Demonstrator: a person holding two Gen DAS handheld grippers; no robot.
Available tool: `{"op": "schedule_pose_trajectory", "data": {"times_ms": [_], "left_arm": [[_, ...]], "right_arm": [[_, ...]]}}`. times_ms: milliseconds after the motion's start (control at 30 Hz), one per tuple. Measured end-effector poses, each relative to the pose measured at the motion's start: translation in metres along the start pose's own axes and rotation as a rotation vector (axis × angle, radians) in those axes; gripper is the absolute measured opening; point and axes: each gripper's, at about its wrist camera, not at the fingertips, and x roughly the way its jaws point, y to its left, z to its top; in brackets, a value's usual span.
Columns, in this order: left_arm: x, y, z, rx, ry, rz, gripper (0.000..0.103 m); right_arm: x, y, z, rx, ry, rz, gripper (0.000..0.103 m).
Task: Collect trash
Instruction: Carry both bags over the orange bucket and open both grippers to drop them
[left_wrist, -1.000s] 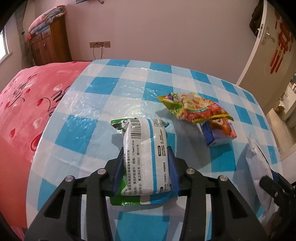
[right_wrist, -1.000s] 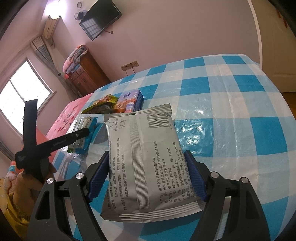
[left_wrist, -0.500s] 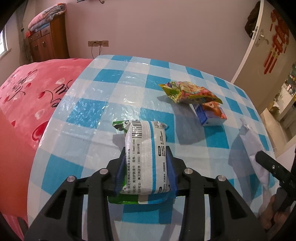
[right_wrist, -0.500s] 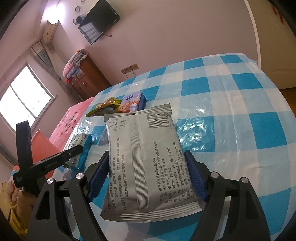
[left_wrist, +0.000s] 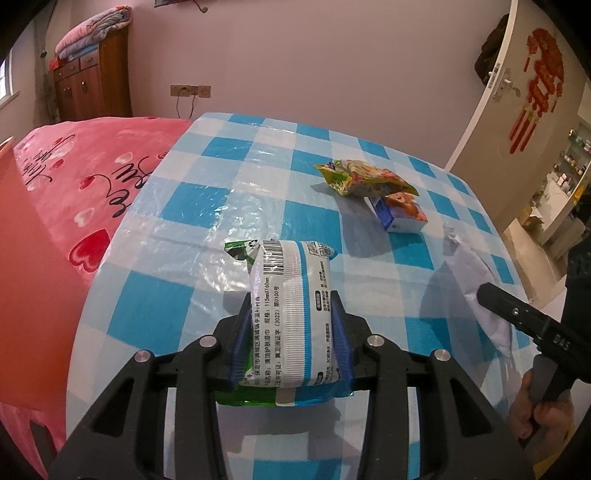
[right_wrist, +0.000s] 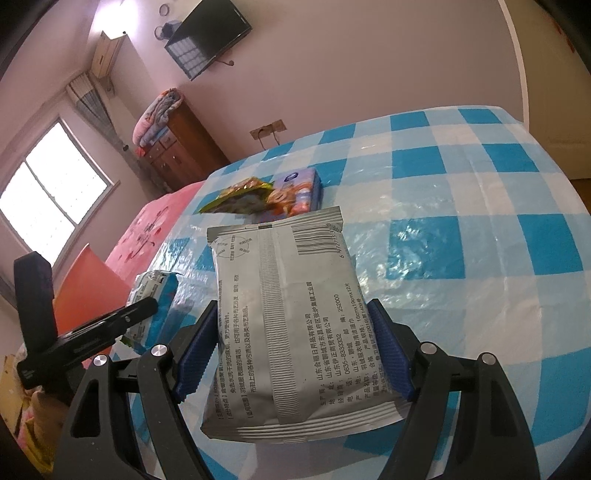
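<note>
Left wrist view. Left gripper (left_wrist: 291, 328) pinching a wipes pack (left_wrist: 290, 314) across its width, blue pads pressed into both sides, barcode end pointing away from the camera. Green wrapper edge showing beneath the pack's near end. Pack held over the blue-and-white checked tablecloth (left_wrist: 192, 254); contact with the cloth uncertain from this angle. Farther along the table, a crumpled snack wrapper (left_wrist: 365, 179) overlapping a small carton (left_wrist: 400, 214). At the right edge, a silver pouch (left_wrist: 480, 291) seen edge-on, partly behind the black arm of the other tool, with a hand (left_wrist: 543, 413) around its handle. Pink bedspread (left_wrist: 85, 177) alongside the table on the left; wooden cabinet (left_wrist: 92, 88) against the far wall; door (left_wrist: 517, 103) with red ornament at right.

Right wrist view. Right gripper (right_wrist: 291, 354) clamped on the silver pouch (right_wrist: 288, 314), pads bearing on both long edges, printed back face and barcode upward. Pouch covering the tablecloth (right_wrist: 461, 240) below. Snack wrapper (right_wrist: 240, 195) and carton (right_wrist: 299, 192) beyond the pouch's far edge, touching each other. Wipes pack (right_wrist: 155, 291) at left, in the grip of the left tool. Television (right_wrist: 207, 40) mounted high on the wall; window (right_wrist: 48, 192) at left.
</note>
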Motion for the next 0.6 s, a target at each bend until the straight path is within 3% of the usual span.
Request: {"op": "schedule_pose_trajectory", "data": {"times_ms": [600], "left_arm": [[-0.059,0.014,-0.014,0.009,-0.084,-0.072,0.04]], "right_arm": [[-0.015,0.04,-0.016,-0.02,0.023,0.017,0.078]]}}
